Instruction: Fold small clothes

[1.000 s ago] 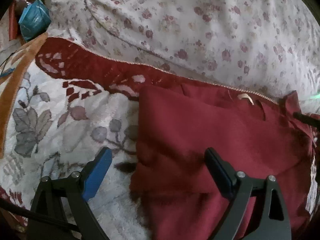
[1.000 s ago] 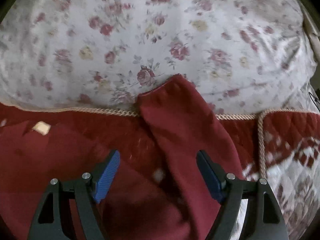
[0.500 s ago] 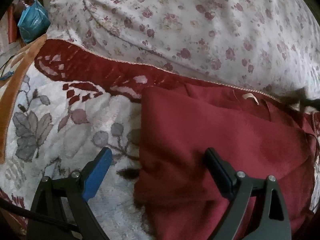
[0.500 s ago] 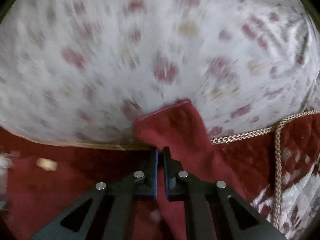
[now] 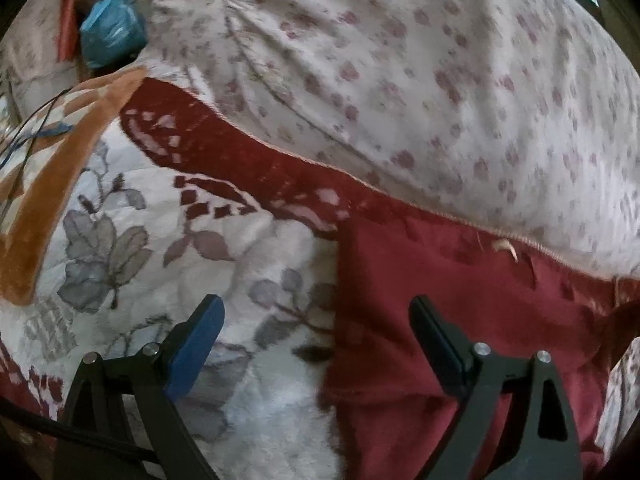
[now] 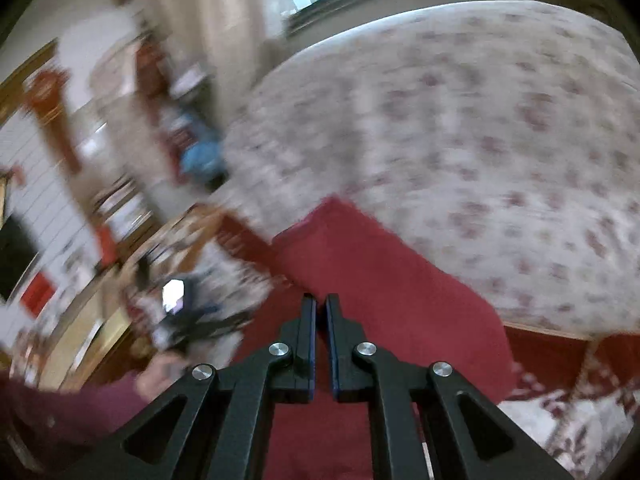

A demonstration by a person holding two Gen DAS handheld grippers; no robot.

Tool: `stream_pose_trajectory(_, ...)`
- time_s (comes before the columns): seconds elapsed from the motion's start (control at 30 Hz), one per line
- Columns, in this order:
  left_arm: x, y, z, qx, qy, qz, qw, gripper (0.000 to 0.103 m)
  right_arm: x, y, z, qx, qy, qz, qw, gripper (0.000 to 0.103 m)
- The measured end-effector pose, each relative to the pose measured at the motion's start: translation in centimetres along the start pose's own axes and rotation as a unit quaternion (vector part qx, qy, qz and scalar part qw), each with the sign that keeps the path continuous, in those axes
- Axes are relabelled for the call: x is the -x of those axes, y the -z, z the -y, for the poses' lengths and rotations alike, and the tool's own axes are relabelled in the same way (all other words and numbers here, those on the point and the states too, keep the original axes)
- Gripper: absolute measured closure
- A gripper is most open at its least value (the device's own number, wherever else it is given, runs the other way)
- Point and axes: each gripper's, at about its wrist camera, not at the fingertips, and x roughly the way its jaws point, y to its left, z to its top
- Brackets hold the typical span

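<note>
Left wrist view: the left claw (image 5: 316,330) is spread wide and holds nothing, hovering low over a bed. Beneath it lies a dark red garment (image 5: 460,300), partly folded, its straight left edge running between the two fingers. A small pale neck label (image 5: 506,246) shows near its far edge. The garment rests on a white blanket (image 5: 160,248) printed with grey leaves and a red border, and behind it rises a floral quilt (image 5: 400,80). A blue bag (image 5: 110,38) sits at the far left corner. Right wrist view, blurred by motion: the right claw (image 6: 320,312) is pressed together, pinching the garment's sleeve (image 6: 372,264), which rises from between the fingers and stands lifted against the floral quilt. The person's other arm in a maroon sleeve and the left tool show at lower left. The cloth looks soft, light and limp; it will likely drape and crease wherever it is released, so a hold near a cuff, hem or corner seems best, with the free claw pinning the body flat.
</note>
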Motion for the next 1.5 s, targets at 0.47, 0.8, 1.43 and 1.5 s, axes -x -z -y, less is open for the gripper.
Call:
stream_pose_trajectory(0.47, 1.1, -1.2, -2.9, 0.050, 0.021, 0.015, 0.9984, 0.010, -18.7, 1.8, -9.1, 0.104, -0.053, -0.179, 0.977, 0.097)
stream_pose_trajectory(0.8, -0.1, -1.3, -1.8, 0.034, 0.027, 0.005, 0.9991, 0.010, -34.4, 1.9, -3.6, 0.057, 0.047, -0.185, 0.980, 0.096)
stream_pose_trajectory(1.43, -1.5, 0.1, 3.9, -0.053, 0.040, -0.008, 0.9978, 0.010, -12.0, 11.7, 5.2, -0.033, 0.248, -0.112, 0.962, 0.029)
stream_pose_trajectory(1.5, -1.7, 0.4, 4.3, -0.058, 0.042, -0.011, 0.9974, 0.010, -11.6, 13.1, 5.6, -0.043, 0.246, -0.111, 0.962, 0.029)
